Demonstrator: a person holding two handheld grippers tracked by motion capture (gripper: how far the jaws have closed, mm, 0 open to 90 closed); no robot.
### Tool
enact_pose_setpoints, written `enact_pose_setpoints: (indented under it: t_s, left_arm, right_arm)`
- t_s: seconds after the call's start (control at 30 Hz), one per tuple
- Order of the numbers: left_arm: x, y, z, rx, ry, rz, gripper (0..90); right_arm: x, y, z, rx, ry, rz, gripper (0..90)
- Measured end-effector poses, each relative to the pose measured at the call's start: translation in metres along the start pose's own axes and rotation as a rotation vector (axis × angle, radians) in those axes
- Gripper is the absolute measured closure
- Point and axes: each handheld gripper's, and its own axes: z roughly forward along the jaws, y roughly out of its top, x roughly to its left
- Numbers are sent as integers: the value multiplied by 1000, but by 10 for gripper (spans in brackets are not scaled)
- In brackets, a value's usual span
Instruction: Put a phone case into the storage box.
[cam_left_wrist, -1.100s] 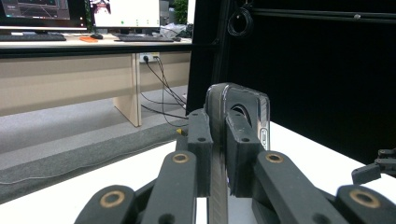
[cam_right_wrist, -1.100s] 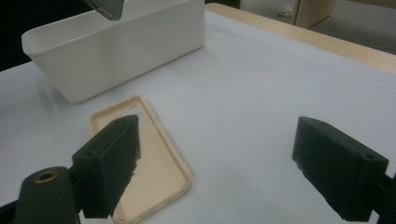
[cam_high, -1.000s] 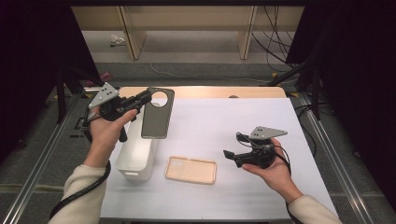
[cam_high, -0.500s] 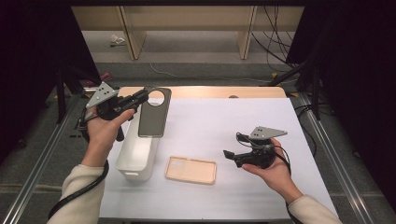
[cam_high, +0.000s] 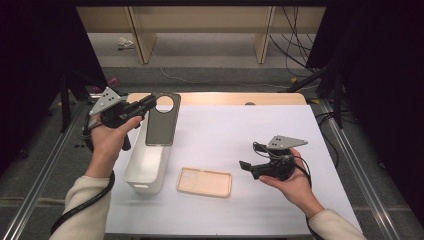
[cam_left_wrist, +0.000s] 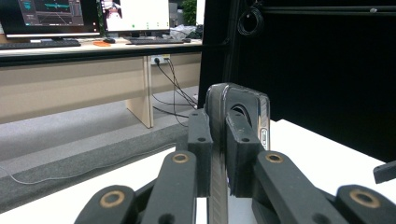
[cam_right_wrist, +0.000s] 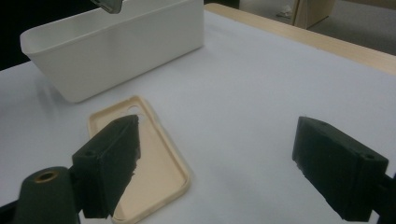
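My left gripper (cam_high: 148, 103) is shut on the top end of a dark phone (cam_high: 161, 125) with a round camera ring, holding it in the air over the white bin (cam_high: 145, 167). In the left gripper view the phone (cam_left_wrist: 243, 109) stands edge-on, pinched between the two black jaws of the gripper (cam_left_wrist: 217, 149). A beige phone case (cam_high: 205, 181) lies flat on the white mat, hollow side up. My right gripper (cam_high: 246, 167) hovers open just right of the case, pointing at it. In the right gripper view the case (cam_right_wrist: 144, 161) lies before the spread jaws of the gripper (cam_right_wrist: 217, 168).
The white mat (cam_high: 235, 130) covers a wooden table (cam_high: 225, 98). The white bin (cam_right_wrist: 116, 44) is rectangular and stands at the mat's left side. Metal rails (cam_high: 350, 150) run along both sides. Cables (cam_high: 295, 50) and desk legs lie on the floor beyond the table.
The left gripper and the phone have drifted slightly left and toward the far end of the bin. The right gripper has stayed in place.
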Motion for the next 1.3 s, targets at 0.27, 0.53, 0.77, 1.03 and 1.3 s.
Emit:
enact_pose_setpoints:
  t_s: [0.27, 0.53, 0.77, 1.03, 1.3]
  left_arm:
    - [8, 1, 0, -5, 5, -7, 815]
    - [24, 2, 0, -15, 14, -29, 815]
    - [34, 2, 5, -14, 7, -29, 815]
    - [40, 3, 13, -3, 14, -12, 815]
    - [46, 0, 21, -2, 5, -8, 815]
  right_arm:
    - [-1, 0, 0, 0, -4, 5, 161]
    - [-2, -1, 0, -2, -7, 12, 162]
    - [-1, 0, 1, -1, -6, 12, 161]
    - [-2, 0, 1, -5, -7, 15, 162]
    - [-2, -1, 1, -3, -5, 16, 161]
